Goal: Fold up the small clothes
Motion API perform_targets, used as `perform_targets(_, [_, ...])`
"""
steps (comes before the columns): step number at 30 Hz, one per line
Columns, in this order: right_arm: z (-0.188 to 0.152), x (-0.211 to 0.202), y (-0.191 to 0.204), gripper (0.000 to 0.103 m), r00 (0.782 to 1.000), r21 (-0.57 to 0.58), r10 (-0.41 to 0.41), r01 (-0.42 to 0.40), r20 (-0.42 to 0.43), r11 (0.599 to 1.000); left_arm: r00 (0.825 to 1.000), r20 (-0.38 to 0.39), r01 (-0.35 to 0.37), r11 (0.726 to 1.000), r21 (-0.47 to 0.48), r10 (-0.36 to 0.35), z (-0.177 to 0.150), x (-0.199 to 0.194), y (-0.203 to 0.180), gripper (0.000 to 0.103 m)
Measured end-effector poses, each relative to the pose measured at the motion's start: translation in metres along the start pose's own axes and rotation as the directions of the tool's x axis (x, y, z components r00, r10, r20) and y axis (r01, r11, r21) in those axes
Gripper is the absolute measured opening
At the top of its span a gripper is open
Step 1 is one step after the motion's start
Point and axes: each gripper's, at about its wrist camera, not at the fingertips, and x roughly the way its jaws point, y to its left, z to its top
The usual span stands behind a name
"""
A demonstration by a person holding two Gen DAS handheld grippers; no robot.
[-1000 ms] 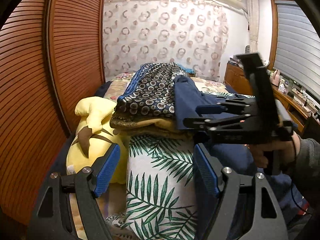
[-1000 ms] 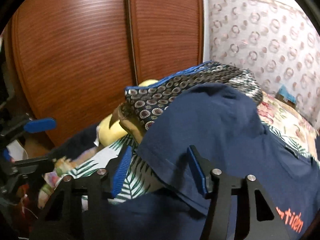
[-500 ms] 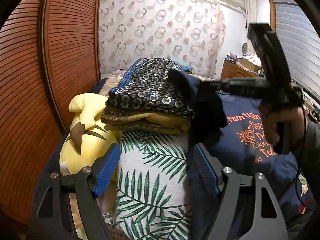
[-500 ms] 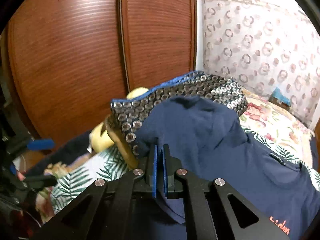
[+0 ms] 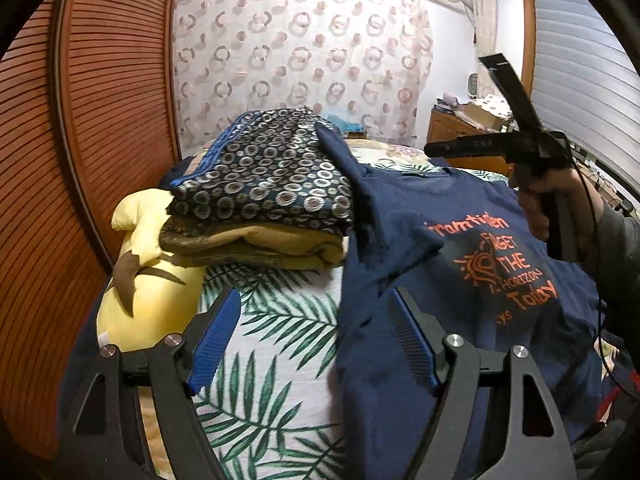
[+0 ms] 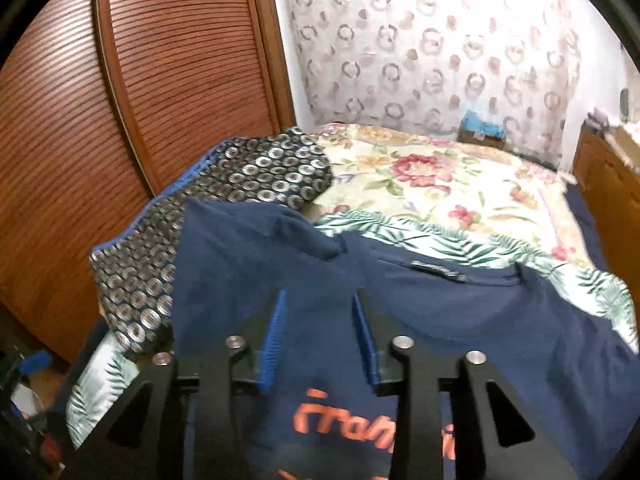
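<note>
A navy T-shirt (image 5: 460, 248) with orange lettering lies spread face up on the bed, its collar (image 6: 436, 268) toward the far side. One sleeve (image 5: 344, 160) is draped up over a folded stack of cloth. My left gripper (image 5: 314, 332) is open, low over the leaf-print sheet, its right finger at the shirt's left edge. My right gripper (image 6: 319, 304) hovers over the shirt's chest with jaws opening and nothing pinched between them. In the left wrist view a hand holds the right gripper (image 5: 500, 144) raised above the shirt.
A folded stack topped by ring-patterned dark cloth (image 5: 264, 176) sits left of the shirt, beside a yellow plush toy (image 5: 148, 280). Louvred wooden doors (image 5: 80, 120) run along the left. A floral bedspread (image 6: 440, 184) lies beyond, and a wooden dresser (image 5: 452, 128) at far right.
The right gripper closed on the shirt's sleeve half a second ago, drew back to the right and has let go. The shirt's printed front now lies uncovered. The left gripper shifted slightly.
</note>
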Motion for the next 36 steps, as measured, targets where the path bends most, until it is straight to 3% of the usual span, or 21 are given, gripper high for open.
perform_targets(4, [-0.011, -0.019, -0.008, 0.054, 1.0, -0.027, 0.003, -0.002, 0.025, 1.0, 1.0, 0.001, 0.019, 1.0, 0.02, -0.019, 0.009, 0.008, -0.014, 0.077])
perform_targets(14, [-0.053, -0.084, -0.049, 0.055, 0.997, 0.002, -0.05, 0.05, 0.053, 0.999, 0.995, -0.005, 0.097, 0.991, 0.092, -0.097, 0.047, 0.042, -0.07, 0.077])
perform_targets(22, [-0.072, -0.11, -0.08, 0.059, 0.992, 0.064, -0.113, 0.109, 0.056, 0.992, 0.987, -0.045, 0.159, 0.974, 0.162, -0.154, 0.071, 0.081, -0.124, 0.077])
perform_targets(30, [-0.091, -0.119, -0.107, 0.059, 0.982, 0.116, -0.187, 0.182, 0.027, 0.976, 0.97, -0.133, 0.232, 0.946, 0.225, -0.206, 0.088, 0.13, -0.176, 0.077])
perform_targets(36, [-0.102, -0.13, -0.141, 0.059, 0.968, 0.191, -0.251, 0.25, -0.022, 0.949, 0.944, -0.217, 0.3, 0.92, 0.251, -0.249, 0.097, 0.172, -0.205, 0.077])
